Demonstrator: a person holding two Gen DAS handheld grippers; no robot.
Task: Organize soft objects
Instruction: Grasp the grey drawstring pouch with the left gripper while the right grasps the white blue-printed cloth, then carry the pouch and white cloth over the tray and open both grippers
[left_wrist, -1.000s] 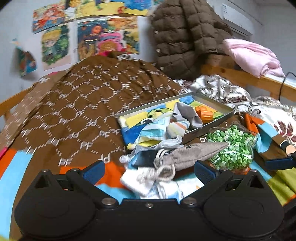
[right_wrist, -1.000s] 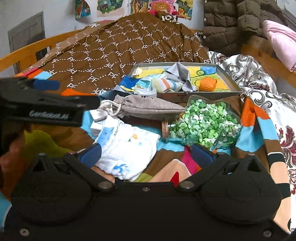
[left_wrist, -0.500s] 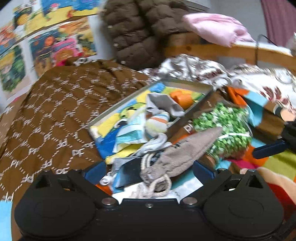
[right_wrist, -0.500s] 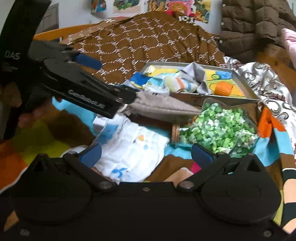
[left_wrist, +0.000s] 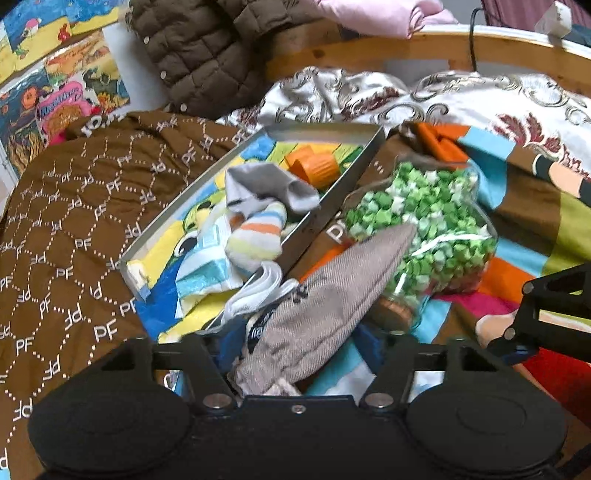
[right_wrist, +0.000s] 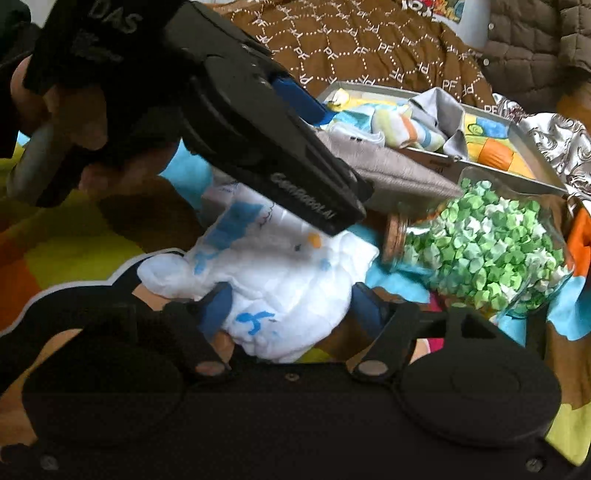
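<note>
Left gripper (left_wrist: 299, 354) has closed in on the grey woven drawstring pouch (left_wrist: 325, 310), jaws now pinching its neck; 1 s ago they stood wide. Pouch reads as grabbed, tin tray (left_wrist: 325, 218) next. Only right view shows right gripper (right_wrist: 291, 314) open around white printed cloth (right_wrist: 266, 273).

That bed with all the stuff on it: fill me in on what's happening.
A person is sorting soft things on the bed with two handheld grippers. The left gripper sits around the drawstring end of a grey fabric pouch; whether it has clamped is unclear. The pouch lies beside a metal tray that already holds a striped sock and a grey sock. The right gripper is open around a white cloth. A jar of green paper stars lies on its side nearby.
</note>
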